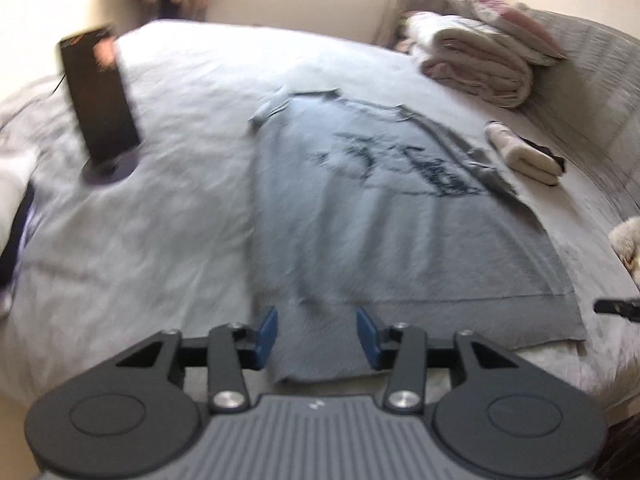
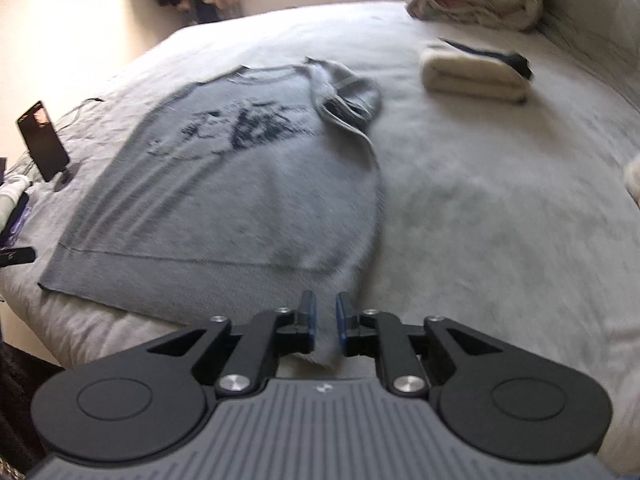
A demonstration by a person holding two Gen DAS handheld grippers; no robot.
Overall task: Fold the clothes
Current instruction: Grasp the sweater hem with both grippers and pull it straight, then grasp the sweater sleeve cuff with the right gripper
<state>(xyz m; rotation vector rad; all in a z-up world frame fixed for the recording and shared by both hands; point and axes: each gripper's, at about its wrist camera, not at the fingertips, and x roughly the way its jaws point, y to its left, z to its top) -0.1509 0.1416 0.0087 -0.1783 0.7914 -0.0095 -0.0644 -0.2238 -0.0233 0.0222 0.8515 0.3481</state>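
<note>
1. Grey knit: the sweater [image 1: 400,232] lies flat on the bed [image 1: 160,208], print up, hem toward the camera. In the left wrist view the left tool [image 1: 317,334] stands released, its blue pads wide apart over the near hem corner, not pressing it. I judge a spreading step just finished, with the fold itself not yet begun.
2. Same view, around it: a dark phone [image 1: 98,96] stands propped at left, folded blankets [image 1: 476,64] and a small cream bundle [image 1: 524,154] at right.
3. Right wrist view: the right tool [image 2: 326,318] is slightly parted, the other hem corner between the pads, apparently let go. One sleeve [image 2: 348,100] lies crumpled by the shoulder.
4. Next move, probably: regrip an edge or sleeve and carry it inward.
</note>
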